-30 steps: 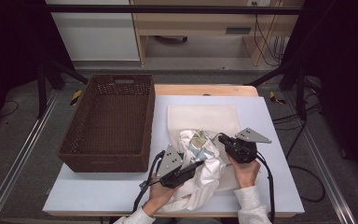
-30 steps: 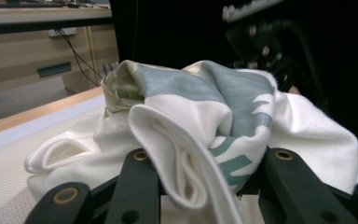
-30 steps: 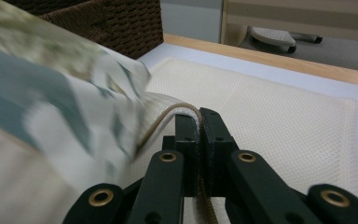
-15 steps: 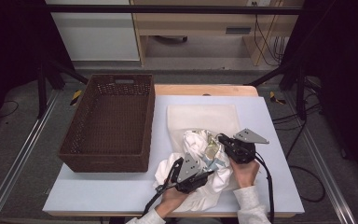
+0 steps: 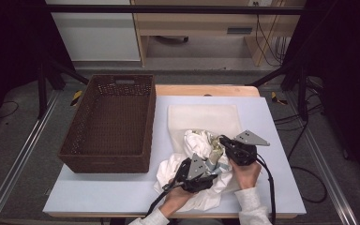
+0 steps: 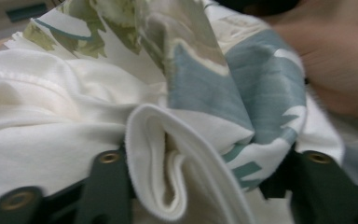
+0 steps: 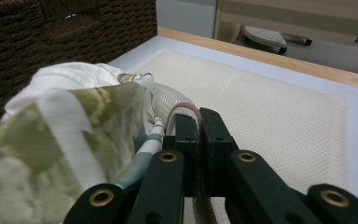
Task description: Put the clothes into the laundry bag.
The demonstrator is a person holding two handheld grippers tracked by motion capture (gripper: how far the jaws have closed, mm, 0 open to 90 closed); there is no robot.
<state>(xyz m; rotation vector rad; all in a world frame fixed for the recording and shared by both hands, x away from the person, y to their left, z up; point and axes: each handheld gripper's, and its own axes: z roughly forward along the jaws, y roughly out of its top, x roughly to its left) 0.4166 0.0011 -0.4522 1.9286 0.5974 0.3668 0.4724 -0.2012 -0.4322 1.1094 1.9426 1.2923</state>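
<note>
The white printed garment point(image 5: 201, 161) lies bunched on the near part of the table point(image 5: 272, 117) — partly over a cream mesh bag point(image 5: 205, 117), right of the brown wicker basket point(image 5: 110, 124). The left gripper point(image 5: 212, 169) has its jaws apart around a thick fold of cloth. The right gripper point(image 5: 222, 140) — jaws pressed together — pinches the bag's thin edge beside the garment.
</note>
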